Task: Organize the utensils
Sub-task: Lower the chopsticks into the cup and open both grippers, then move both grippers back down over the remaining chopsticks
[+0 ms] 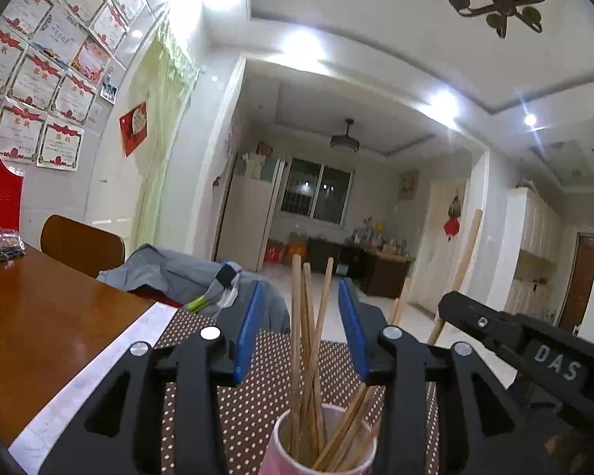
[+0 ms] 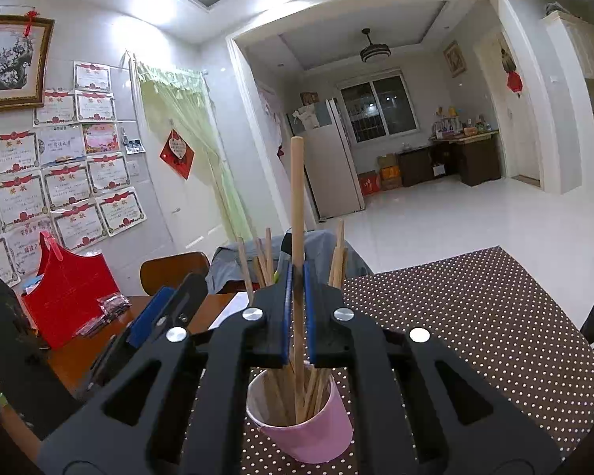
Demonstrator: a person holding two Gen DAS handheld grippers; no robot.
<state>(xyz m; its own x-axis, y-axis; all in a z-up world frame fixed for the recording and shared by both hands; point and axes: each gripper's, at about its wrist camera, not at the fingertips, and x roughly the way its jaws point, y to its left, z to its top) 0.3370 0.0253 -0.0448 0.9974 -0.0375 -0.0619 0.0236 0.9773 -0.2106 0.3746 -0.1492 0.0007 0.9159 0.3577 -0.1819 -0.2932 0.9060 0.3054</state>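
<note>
A pink paper cup stands on the brown dotted mat and holds several wooden chopsticks. My right gripper is shut on one thicker wooden stick, which is upright with its lower end inside the cup. In the left wrist view the cup sits low between my left gripper's open blue fingers, with chopsticks rising between them. The right gripper and its stick show at the right there.
A wooden table carries the mat. A red gift bag and small packets stand at the left. A chair with a grey jacket is behind the table. The left gripper shows left of the cup.
</note>
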